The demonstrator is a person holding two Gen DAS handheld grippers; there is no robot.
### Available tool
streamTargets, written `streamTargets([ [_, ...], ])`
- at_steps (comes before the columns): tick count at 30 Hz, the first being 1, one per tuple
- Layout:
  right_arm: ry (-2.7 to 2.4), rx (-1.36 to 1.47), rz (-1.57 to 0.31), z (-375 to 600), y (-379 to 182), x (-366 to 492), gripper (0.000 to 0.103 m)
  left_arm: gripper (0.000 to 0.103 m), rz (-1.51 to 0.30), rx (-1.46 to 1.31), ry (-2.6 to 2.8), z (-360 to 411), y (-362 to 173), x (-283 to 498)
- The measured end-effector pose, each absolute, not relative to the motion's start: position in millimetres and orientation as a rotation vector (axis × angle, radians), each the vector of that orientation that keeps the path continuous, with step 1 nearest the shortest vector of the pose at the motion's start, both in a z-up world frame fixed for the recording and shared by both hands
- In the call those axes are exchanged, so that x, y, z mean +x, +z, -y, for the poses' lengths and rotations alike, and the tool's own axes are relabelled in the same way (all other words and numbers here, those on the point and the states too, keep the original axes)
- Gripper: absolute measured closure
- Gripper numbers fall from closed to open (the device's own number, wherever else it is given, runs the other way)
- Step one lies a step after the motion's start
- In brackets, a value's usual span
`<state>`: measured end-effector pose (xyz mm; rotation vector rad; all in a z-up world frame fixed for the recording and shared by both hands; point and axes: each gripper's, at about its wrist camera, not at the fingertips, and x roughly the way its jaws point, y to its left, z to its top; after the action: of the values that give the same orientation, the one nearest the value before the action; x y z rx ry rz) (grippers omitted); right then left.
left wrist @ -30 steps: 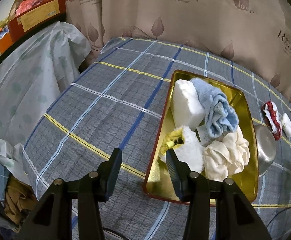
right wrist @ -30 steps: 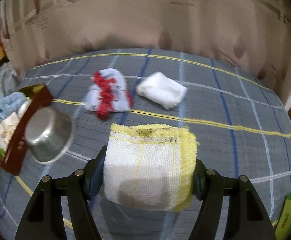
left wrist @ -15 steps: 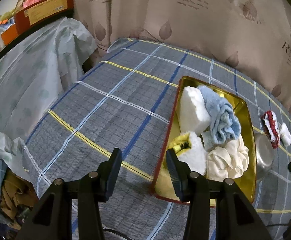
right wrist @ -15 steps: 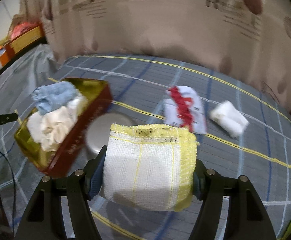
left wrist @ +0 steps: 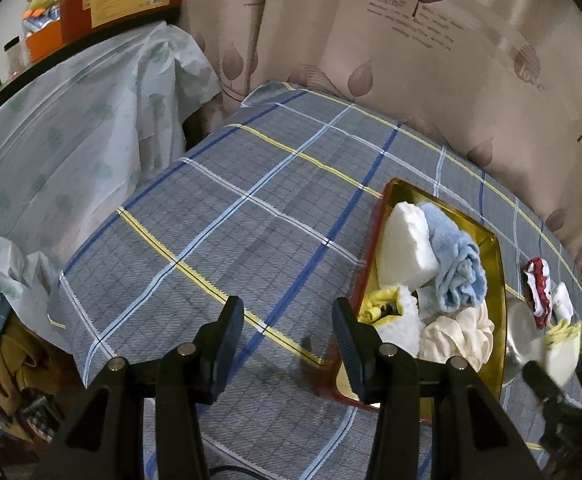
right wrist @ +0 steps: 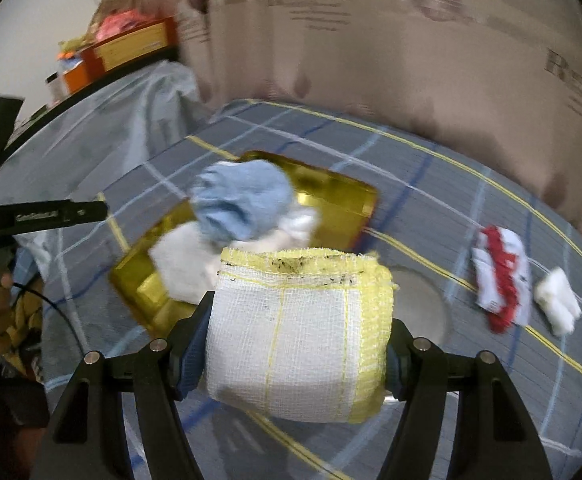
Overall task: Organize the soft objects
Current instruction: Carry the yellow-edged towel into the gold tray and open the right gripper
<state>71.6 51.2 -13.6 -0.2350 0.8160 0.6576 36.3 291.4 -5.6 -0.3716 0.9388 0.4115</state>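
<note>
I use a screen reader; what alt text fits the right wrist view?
The right gripper clamps a folded white-and-yellow cloth above a plaid cover. Beyond it a gold tray holds a blue towel and white cloths; a red-and-white cloth lies to the right.

We see a white cloth (right wrist: 291, 344) edged in yellow, a gold tray (left wrist: 498, 280) with a red rim, a light blue towel (left wrist: 457, 268), and a grey tablecloth (left wrist: 231, 220) checked in blue, white and yellow.
</note>
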Motion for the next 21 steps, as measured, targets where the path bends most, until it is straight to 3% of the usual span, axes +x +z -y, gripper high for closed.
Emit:
streamTargets([
  [21, 0.663, -0.326, -0.867, -127.2, -59.1, 99.7, 0.037, 0.056, -0.943, -0.403, 0.426, -300.3, -6.2, 32.0],
])
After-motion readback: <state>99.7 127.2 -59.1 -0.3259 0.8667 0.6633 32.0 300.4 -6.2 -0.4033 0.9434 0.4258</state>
